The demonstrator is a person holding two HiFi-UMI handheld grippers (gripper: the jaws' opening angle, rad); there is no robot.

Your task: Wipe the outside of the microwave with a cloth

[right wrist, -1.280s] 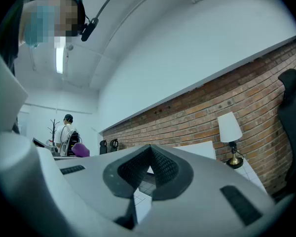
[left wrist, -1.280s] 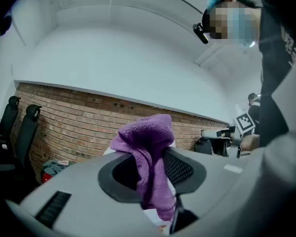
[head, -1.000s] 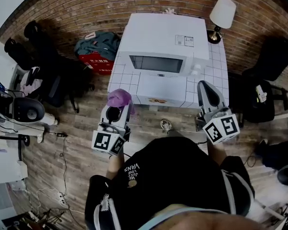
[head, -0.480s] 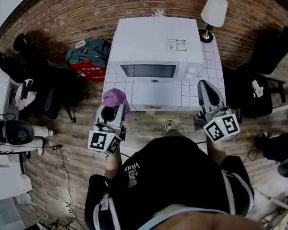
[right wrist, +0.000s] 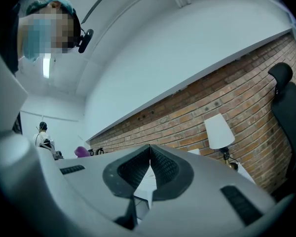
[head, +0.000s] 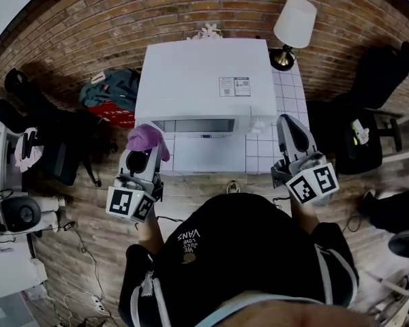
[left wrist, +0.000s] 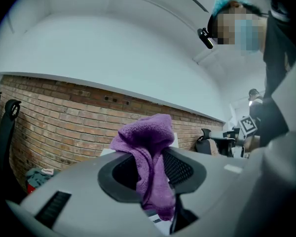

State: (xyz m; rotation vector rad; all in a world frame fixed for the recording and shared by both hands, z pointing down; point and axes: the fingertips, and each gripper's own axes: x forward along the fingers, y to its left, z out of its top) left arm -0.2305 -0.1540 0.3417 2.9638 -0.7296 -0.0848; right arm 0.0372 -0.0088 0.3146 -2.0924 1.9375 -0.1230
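Brick wall backs the desk [head: 286,94]; your left gripper [left wrist: 150,168] has its jaws clamped on the purple cloth [left wrist: 149,142] near the microwave's [head: 204,80] front-left corner, and your right gripper [right wrist: 150,163] has its jaws touching, empty.

One microwave [head: 204,80], one tiled table [head: 287,91], one lamp [head: 294,23] and one purple cloth [head: 147,139] (the only cloth in sight) share the frame with two grippers, the left gripper [head: 142,159] and the right gripper [right wrist: 150,155], and one person [head: 245,251].
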